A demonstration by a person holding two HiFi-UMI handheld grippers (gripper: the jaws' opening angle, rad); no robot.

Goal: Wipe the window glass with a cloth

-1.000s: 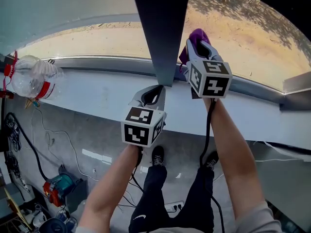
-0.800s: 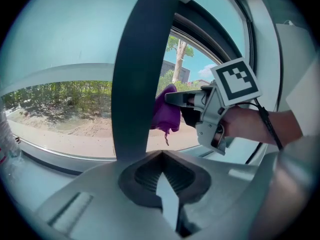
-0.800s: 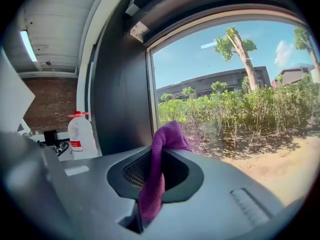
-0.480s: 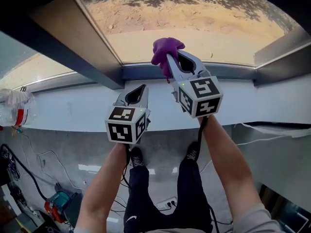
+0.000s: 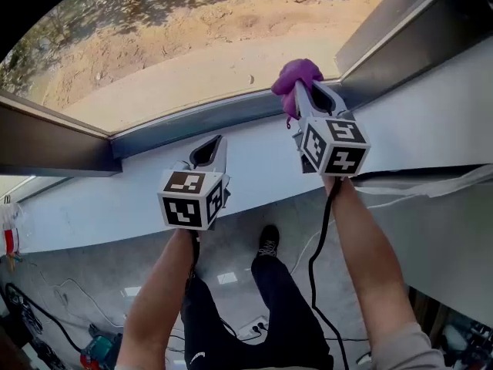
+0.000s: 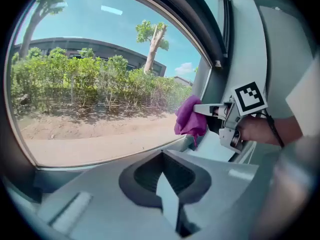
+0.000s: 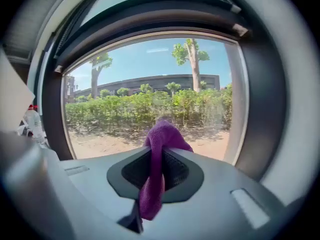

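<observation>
The window glass (image 5: 177, 45) fills the top of the head view, with sand and bushes behind it. A purple cloth (image 5: 298, 77) is bunched at the tip of my right gripper (image 5: 302, 99), which is shut on it, near the pane's lower right corner. In the right gripper view the cloth (image 7: 161, 139) hangs down between the jaws of that gripper (image 7: 152, 171), facing the glass (image 7: 150, 94). My left gripper (image 5: 209, 151) hovers over the sill, shut and holding nothing. The left gripper view shows that gripper (image 6: 165, 184) and, to its right, the cloth (image 6: 189, 120) close to the glass (image 6: 95, 84).
A pale sill (image 5: 254, 156) runs under the pane. A dark frame bar (image 5: 54, 149) lies at the left and a grey post (image 5: 393, 33) at the right. A clear bottle (image 7: 33, 122) stands far left. Cables and a tool (image 5: 98, 351) lie on the floor below.
The view has swung right: the dark mullion went from the centre to the far left. The right gripper still holds the cloth, now by the pane's lower right corner. The left gripper stays over the sill.
</observation>
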